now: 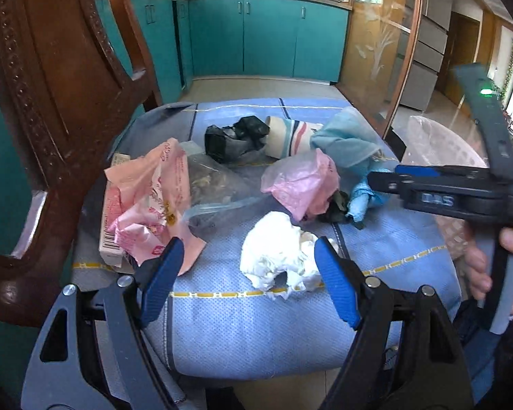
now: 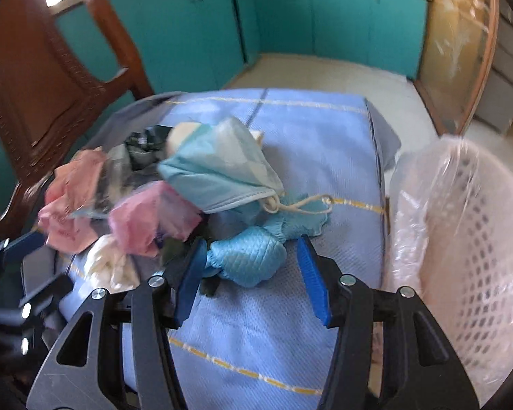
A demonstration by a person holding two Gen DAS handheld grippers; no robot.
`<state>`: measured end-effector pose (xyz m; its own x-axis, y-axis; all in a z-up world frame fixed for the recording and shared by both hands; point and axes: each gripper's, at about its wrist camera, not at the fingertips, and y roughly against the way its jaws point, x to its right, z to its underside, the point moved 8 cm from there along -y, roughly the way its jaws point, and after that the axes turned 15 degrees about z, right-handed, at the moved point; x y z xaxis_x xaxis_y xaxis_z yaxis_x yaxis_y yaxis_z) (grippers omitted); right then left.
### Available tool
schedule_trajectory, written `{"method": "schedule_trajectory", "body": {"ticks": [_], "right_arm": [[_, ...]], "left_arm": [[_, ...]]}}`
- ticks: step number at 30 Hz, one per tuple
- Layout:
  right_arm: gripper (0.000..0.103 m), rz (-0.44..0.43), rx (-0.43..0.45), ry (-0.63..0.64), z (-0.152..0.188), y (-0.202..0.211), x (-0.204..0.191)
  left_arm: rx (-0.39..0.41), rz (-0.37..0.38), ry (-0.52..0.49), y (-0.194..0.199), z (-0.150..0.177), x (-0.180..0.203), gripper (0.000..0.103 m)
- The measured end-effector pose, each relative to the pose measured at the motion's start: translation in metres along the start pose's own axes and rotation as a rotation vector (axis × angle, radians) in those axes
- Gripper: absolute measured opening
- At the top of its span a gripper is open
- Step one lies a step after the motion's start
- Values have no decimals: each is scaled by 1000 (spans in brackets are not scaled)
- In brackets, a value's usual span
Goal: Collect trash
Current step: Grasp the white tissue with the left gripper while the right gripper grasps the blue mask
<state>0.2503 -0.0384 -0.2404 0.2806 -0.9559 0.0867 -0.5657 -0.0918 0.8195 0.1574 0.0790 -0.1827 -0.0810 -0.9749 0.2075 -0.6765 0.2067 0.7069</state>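
While both jaws gape | left gripper (image 1: pixel 248 256) over tissue (image 1: pixel 277 259) | right gripper (image 2: pixel 249 256) astride blue wrapper (image 2: pixel 249 259)

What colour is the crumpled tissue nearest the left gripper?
White. The crumpled tissue shows best in the left wrist view.

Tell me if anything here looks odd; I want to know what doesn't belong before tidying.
Yes: crumpled trash is heaped on the blue quilted chair cushion, including a white tissue wad, pink plastic bag, blue face mask and paper cup. The lined pink basket stands beside it.
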Motion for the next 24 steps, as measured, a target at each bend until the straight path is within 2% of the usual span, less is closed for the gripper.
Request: {"method": "schedule_trajectory", "body": {"ticks": [4,7,10,16,21,23,24], "right_arm": [[54,8,-16,26,4,-9,-8],[38,-1,-9,77,10,-7,-15],[33,-11,4,101,17,2,-11],[33,-46,4,69,28,19,13],[34,-43,-3,80,34,19,20],[42,-26,1,87,36,19,21],[43,-17,4,91,36,20,21]], "left_arm": [[-16,25,-9,-8,5,7,79],[-37,35,-15,-19,7,11,79],[-51,44,-15,-29,6,15,79],[-95,32,14,-50,5,11,79],[-118,37,25,-60,7,11,79],[-124,39,23,-62,9,14,78],[-126,41,20,-63,10,15,76]]}}
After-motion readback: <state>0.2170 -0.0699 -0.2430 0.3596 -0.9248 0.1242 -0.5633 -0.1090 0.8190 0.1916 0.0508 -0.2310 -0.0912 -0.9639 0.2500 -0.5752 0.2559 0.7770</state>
